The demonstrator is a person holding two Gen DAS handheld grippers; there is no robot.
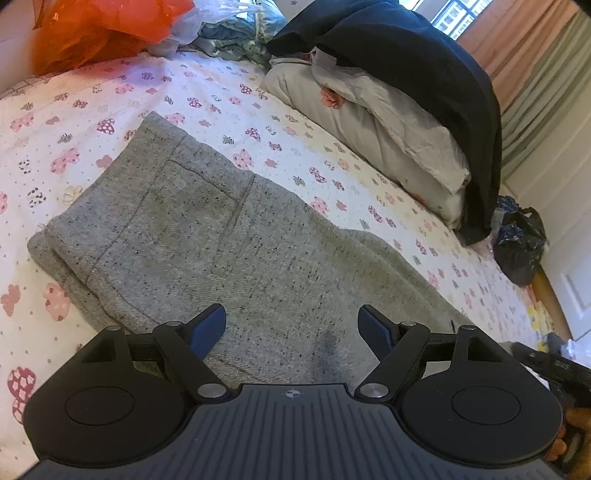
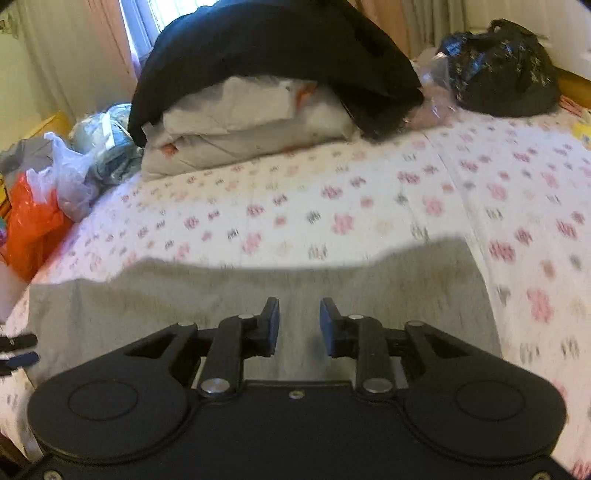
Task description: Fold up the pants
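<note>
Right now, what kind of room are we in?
Most likely a home bedroom. The grey pants lie on a bed with a floral sheet, a pillow sits at its far side, and curtains hang by a window.

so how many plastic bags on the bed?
3: orange bag and clear bag together at one far corner, black bag at the other beyond the pillow. More may be hidden.
</note>
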